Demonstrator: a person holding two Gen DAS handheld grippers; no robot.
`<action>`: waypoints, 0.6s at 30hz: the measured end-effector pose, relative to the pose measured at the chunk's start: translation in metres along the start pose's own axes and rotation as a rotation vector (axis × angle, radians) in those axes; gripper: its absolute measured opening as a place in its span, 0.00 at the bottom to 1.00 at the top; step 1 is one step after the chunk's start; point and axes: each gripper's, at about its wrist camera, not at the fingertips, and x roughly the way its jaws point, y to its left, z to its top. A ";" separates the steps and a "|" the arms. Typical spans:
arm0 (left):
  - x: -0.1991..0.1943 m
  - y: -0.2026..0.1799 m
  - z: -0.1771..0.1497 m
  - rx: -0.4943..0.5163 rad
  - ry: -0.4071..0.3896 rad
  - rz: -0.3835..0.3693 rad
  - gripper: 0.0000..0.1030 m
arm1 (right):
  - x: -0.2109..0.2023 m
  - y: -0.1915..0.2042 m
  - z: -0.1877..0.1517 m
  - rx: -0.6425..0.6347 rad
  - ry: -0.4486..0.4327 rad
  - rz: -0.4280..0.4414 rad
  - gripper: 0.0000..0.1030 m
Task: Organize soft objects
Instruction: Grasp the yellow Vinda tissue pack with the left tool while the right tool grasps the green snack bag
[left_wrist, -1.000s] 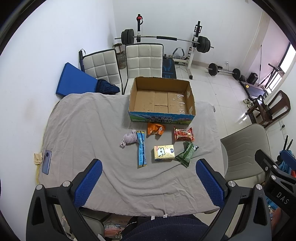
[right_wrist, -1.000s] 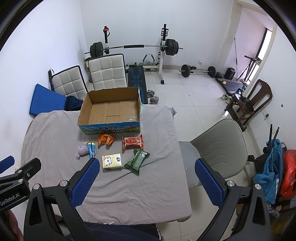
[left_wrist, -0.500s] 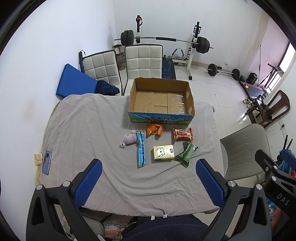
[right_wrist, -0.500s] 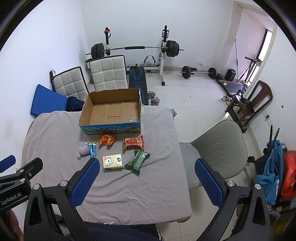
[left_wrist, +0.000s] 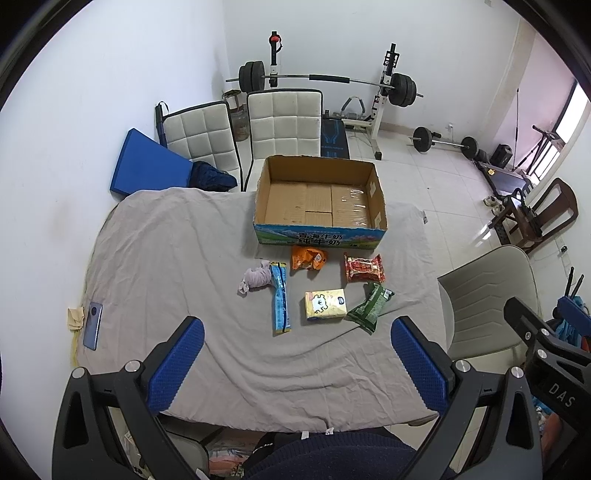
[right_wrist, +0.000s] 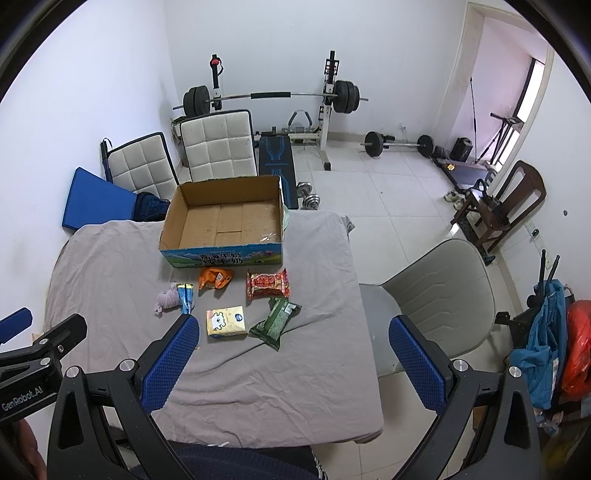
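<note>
on the grey cloth (left_wrist: 166, 258), one cardboard box (left_wrist: 319, 201), six soft items

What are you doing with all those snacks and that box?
A person holds a left hand-held gripper and a right hand-held gripper, both open and empty above the table. The cardboard box has nothing in it. Snack packets, a tissue pack and a small purple toy lie in front of it.

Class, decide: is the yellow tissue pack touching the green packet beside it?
Apart. The right wrist view shows grey cloth between the tissue pack and green packet.
</note>
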 end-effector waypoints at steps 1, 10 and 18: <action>0.005 0.001 0.001 -0.003 0.006 0.007 1.00 | 0.002 0.000 0.000 0.001 0.006 0.003 1.00; 0.092 0.019 0.009 -0.009 0.091 0.096 1.00 | 0.098 -0.009 0.003 0.064 0.193 0.031 1.00; 0.217 0.035 0.007 -0.030 0.267 0.106 1.00 | 0.265 -0.003 -0.015 0.139 0.448 0.055 1.00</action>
